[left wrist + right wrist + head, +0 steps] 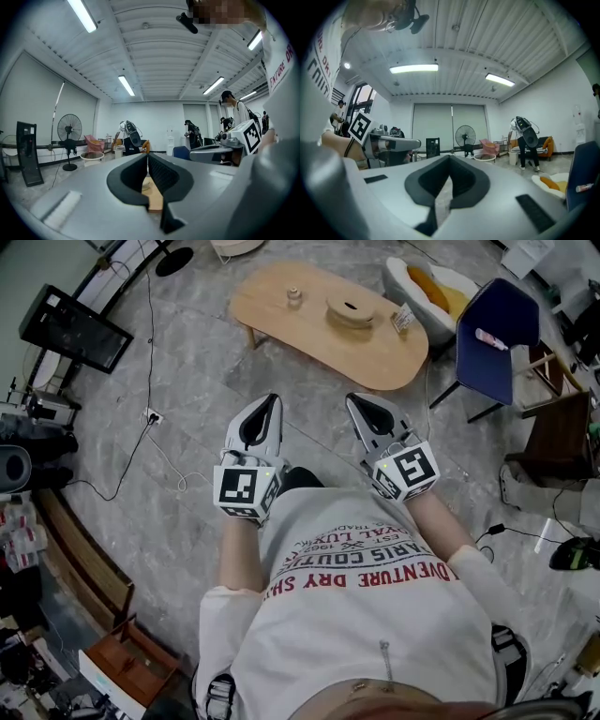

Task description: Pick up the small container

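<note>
Two grippers are held side by side before the person's chest: the left gripper (271, 404) and the right gripper (355, 401) each have their jaws pressed together on nothing. The small container (293, 296) stands on the table (281, 324) ahead, well apart from both, near a round wooden disc (351, 311).

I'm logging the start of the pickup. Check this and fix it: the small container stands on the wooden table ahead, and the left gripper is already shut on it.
Wrong on the grip. The left gripper is shut on nothing; the left gripper view shows its jaws together with nothing between them. The small container does stand on the wooden table ahead.
</note>
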`<state>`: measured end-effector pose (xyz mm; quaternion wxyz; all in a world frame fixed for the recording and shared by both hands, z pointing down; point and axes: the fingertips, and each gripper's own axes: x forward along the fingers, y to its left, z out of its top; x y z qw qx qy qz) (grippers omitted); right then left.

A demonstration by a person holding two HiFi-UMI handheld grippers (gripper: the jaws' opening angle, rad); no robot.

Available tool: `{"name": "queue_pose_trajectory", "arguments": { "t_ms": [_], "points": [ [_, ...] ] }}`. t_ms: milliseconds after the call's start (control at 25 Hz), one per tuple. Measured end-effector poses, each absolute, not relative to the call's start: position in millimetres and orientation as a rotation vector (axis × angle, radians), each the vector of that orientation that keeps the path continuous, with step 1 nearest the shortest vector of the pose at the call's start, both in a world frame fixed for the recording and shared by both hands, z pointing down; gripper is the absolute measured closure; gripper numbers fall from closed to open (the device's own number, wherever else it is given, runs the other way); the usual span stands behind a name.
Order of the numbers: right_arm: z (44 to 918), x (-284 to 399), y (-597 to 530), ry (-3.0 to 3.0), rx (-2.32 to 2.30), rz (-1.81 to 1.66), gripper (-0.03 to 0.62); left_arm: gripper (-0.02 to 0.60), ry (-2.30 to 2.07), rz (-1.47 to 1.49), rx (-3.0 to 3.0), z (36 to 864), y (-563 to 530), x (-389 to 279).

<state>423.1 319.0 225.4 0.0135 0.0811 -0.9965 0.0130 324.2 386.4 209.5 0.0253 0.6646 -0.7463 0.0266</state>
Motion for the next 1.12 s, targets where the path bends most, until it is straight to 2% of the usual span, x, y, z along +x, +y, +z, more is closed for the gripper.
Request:
{"name": "queue_pose_trajectory", "arguments": {
  "t_ms": [40, 80, 160, 200, 320, 680, 1120],
  "points": [
    [226.4, 422.3, 317.6, -3.102, 0.251, 0.049, 0.597, 0.568, -2.311, 0.066, 2.045, 209.9, 385.5, 322.5],
    [227.2, 421.2, 316.5, -3.100, 0.250, 0.057, 0.597, 0.533, -2.311, 0.049, 2.036, 210.4, 384.5, 320.6],
    [228.4, 417.9, 314.3, -3.098, 0.248, 0.070, 0.597, 0.288, -2.307, 0.039, 2.027, 213.0, 381.7, 315.7],
    [228.9, 415.3, 312.8, -3.097, 0.249, 0.076, 0.597, 0.250, -2.312, 0.056, 2.018, 215.5, 380.3, 311.7],
    [233.2, 404.2, 308.5, -3.093, 0.259, 0.091, 0.597, 0.224, -2.339, 0.120, 1.985, 224.9, 378.5, 295.6],
    [252.1, 326.1, 282.7, -3.054, 0.329, 0.102, 0.599, 0.222, -2.307, 0.091, 1.995, 245.4, 355.2, 208.1],
    [236.1, 130.4, 223.1, -3.016, 0.533, 0.124, 0.598, 0.222, -2.132, 0.148, 2.163, 241.0, 283.2, 9.8]
  ]
}}
